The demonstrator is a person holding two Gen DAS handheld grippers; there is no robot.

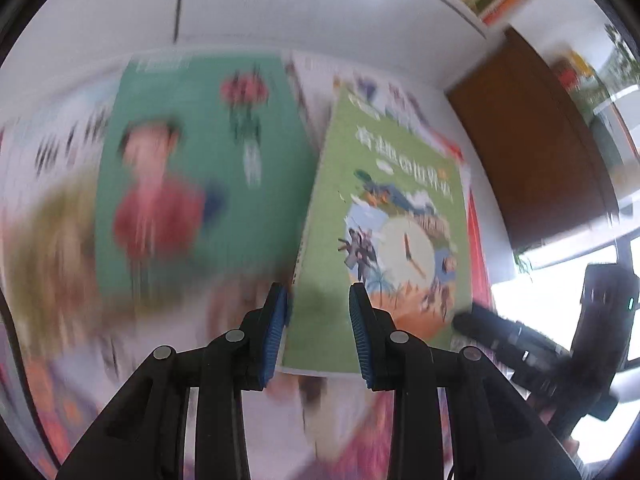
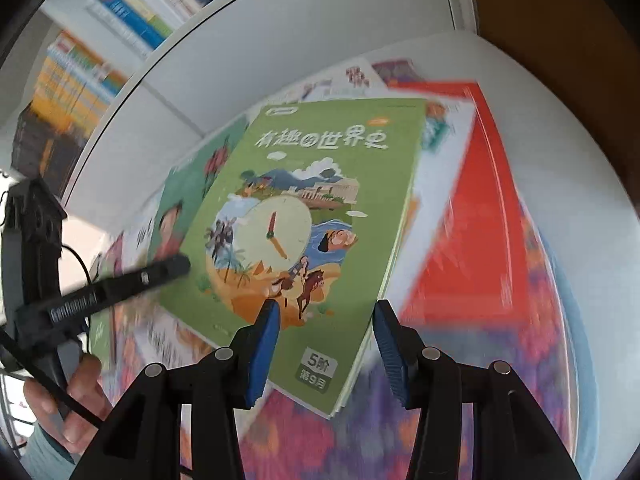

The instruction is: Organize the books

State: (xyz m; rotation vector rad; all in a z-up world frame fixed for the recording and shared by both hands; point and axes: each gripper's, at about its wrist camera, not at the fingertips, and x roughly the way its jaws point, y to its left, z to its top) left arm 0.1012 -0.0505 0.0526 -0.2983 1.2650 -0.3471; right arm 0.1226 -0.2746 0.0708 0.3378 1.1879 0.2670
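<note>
White shelf surface (image 2: 304,40) strewn with books; light-green clock-cover book (image 2: 320,216) lifted. My left gripper (image 1: 318,316) and right gripper (image 2: 326,340) each clench its near edge.

Green book (image 2: 320,216): "有趣の世界史", "5阶 第9月".

Two wrist views, steeply downward, close over scattered books, both sharing the green book (image 1: 384,216) (image 2: 304,216).
</note>
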